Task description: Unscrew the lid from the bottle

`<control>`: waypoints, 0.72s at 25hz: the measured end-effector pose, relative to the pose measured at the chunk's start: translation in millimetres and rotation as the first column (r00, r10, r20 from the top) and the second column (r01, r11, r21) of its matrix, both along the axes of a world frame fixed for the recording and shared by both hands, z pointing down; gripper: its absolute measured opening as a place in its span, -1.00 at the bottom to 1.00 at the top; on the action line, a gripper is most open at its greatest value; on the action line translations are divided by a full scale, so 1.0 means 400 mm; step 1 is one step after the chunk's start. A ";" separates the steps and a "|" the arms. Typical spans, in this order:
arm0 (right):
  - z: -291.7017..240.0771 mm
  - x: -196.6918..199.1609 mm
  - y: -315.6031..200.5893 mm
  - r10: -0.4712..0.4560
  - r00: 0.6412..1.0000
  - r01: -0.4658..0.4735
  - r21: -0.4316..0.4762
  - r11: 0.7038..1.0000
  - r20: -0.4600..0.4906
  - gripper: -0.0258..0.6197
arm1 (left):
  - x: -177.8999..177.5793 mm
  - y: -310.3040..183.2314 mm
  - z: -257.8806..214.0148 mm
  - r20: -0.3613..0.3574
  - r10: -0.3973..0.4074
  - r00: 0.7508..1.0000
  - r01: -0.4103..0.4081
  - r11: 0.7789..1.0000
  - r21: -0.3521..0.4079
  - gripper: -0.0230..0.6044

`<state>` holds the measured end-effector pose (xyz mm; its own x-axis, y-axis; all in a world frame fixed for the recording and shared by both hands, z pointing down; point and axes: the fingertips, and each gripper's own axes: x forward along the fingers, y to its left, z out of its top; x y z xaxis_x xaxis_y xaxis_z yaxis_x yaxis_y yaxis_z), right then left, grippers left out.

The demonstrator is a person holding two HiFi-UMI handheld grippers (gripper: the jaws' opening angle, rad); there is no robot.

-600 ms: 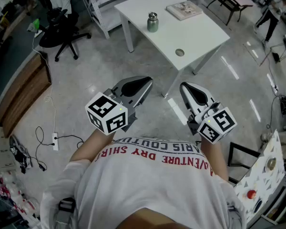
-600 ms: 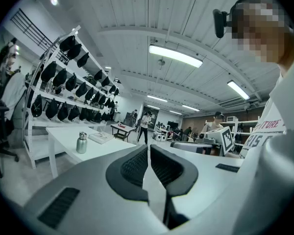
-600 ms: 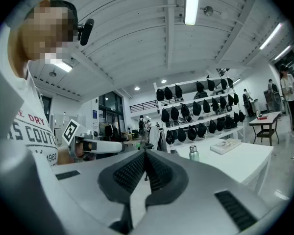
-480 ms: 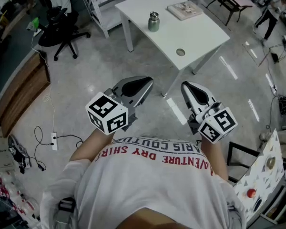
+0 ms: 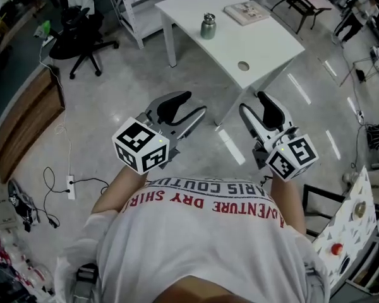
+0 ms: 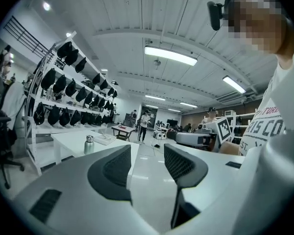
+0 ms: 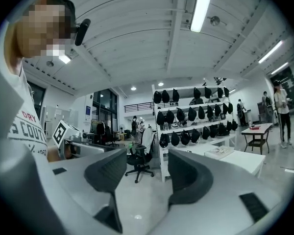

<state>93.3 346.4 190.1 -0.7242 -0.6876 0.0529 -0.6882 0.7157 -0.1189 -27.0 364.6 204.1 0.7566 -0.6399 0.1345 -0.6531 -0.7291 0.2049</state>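
Observation:
A small grey-green metal bottle [image 5: 208,26] with its lid on stands upright on the white table [image 5: 265,43], far ahead of me. The left gripper view shows the bottle [image 6: 89,144] small, to the left of the jaws. My left gripper [image 5: 191,103] and right gripper [image 5: 252,101] hang over the floor close to my chest, well short of the table. Both are open, with nothing between the jaws. The left gripper [image 6: 147,155] points toward the table. The right gripper [image 7: 144,173] points at a rack of shelves.
A book [image 5: 246,12] lies on the table behind the bottle, and a round hole [image 5: 243,65] sits near its front corner. A black office chair [image 5: 82,36] stands at the left. A power strip and cable [image 5: 69,185] lie on the floor. Shelves of dark bags [image 7: 196,114] stand beyond.
Both grippers have turned in the hands, so each now shows its two jaws standing apart. They stay close to the chest. The bottle has not moved on the table.

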 end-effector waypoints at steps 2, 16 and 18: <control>-0.008 0.001 0.000 0.020 1.000 -0.020 0.014 1.000 -0.004 -0.08 | -0.016 0.010 -0.001 0.005 -0.008 1.000 0.008 1.000 0.009 -0.24; 0.011 0.001 -0.080 0.063 0.998 -0.062 0.034 0.997 -0.026 0.15 | -0.053 -0.063 0.026 0.032 -0.038 0.999 0.037 0.999 0.039 0.11; 0.010 -0.010 -0.110 0.051 0.998 -0.050 0.039 0.998 -0.029 0.15 | -0.050 -0.093 0.031 0.040 -0.035 0.999 0.034 0.999 0.040 0.12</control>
<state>89.2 302.4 194.3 -0.6873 -0.7249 0.0464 -0.7261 0.6839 -0.0708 -46.8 327.3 216.7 0.7284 -0.6709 0.1394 -0.6852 -0.7129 0.1491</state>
